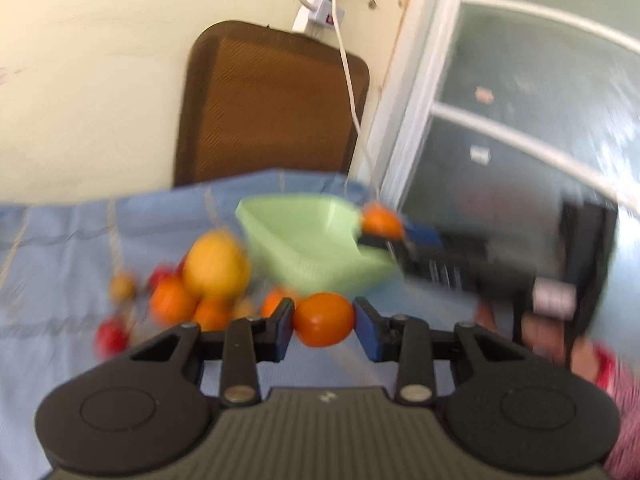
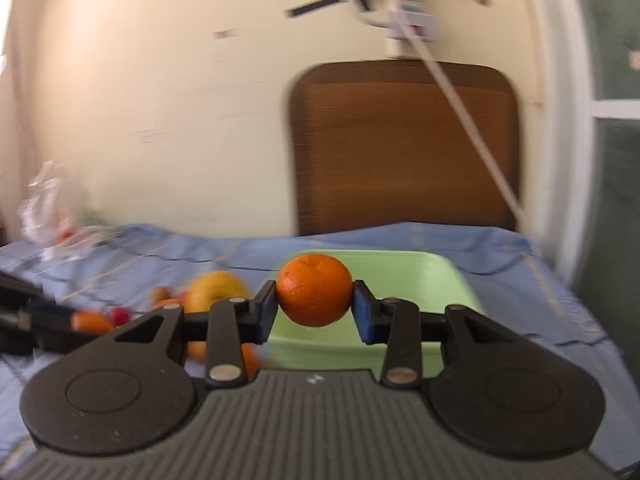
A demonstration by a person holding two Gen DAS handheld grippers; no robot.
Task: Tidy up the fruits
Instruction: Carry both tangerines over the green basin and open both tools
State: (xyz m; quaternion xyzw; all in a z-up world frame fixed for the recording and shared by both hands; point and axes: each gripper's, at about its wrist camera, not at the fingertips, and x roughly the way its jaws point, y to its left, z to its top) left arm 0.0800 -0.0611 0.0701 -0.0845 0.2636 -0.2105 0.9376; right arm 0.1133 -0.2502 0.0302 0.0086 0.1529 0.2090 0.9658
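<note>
Pinching fruit on both sides. Left gripper (image 1: 324, 320) has its blue pads pressed on a smooth orange fruit (image 1: 324, 319), held clear of the blue cloth (image 1: 60, 240) covering the table. Right gripper (image 2: 315, 307) clamps an orange (image 2: 314, 290) with a dimpled peel; pads touch it on both sides.

From the right wrist view, the orange sits in front of the light green basket (image 2: 432, 276), which rests on the cloth near the far edge, in front of a brown chair back (image 2: 404, 148). From the left wrist view the same basket (image 1: 312, 248) lies ahead, and the right gripper comes in from the right edge with its orange (image 1: 381, 222) at the basket's right rim; cannot tell if it touches the rim.

Loose pile of fruit left of the basket on the cloth: a big yellow fruit (image 1: 216, 266), several small orange ones (image 1: 172, 300), a couple of small red ones (image 1: 112, 334). Heavy motion blur, so exact count unclear.

A white cable (image 1: 348, 80) hangs down the wall behind the chair. Crumpled clear plastic bag (image 2: 48, 208) at the far left of the table.
</note>
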